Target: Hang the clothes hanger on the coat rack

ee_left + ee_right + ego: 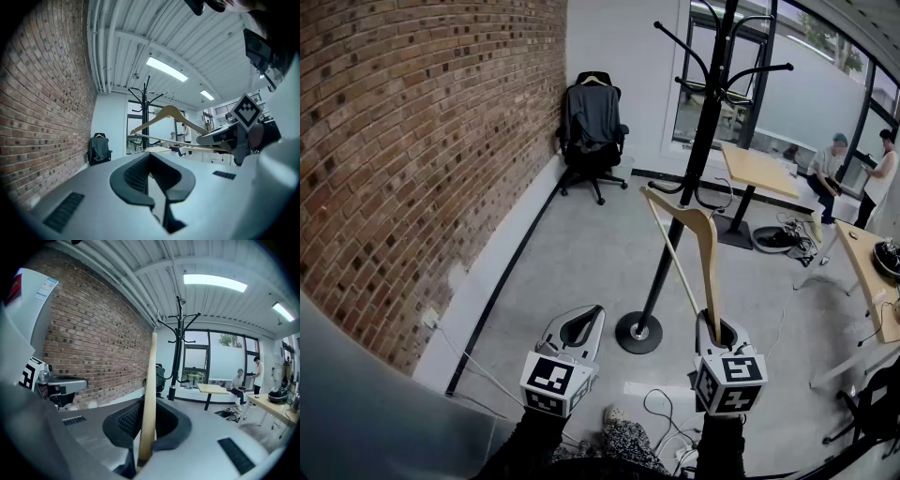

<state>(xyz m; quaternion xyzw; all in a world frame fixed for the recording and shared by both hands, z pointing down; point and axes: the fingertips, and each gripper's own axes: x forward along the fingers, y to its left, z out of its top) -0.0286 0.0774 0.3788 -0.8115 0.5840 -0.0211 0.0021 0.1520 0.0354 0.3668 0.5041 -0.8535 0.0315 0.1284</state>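
Note:
A pale wooden clothes hanger (698,246) stands nearly upright in my right gripper (720,330), which is shut on one arm end; its metal hook (658,187) is at the top, close to the rack's pole. In the right gripper view the hanger (150,390) rises from between the pads (165,420), with the coat rack (178,352) beyond it. The black coat rack (705,131) stands just ahead on a round base (638,333), its curved pegs high up. My left gripper (581,323) hovers to the left, shut and empty; its pads (140,176) meet.
A brick wall (403,150) runs along the left. An office chair with a dark jacket (591,117) sits in the far corner. Wooden tables (757,169) and two people (830,167) are at the right. Cables (661,408) lie on the floor near my feet.

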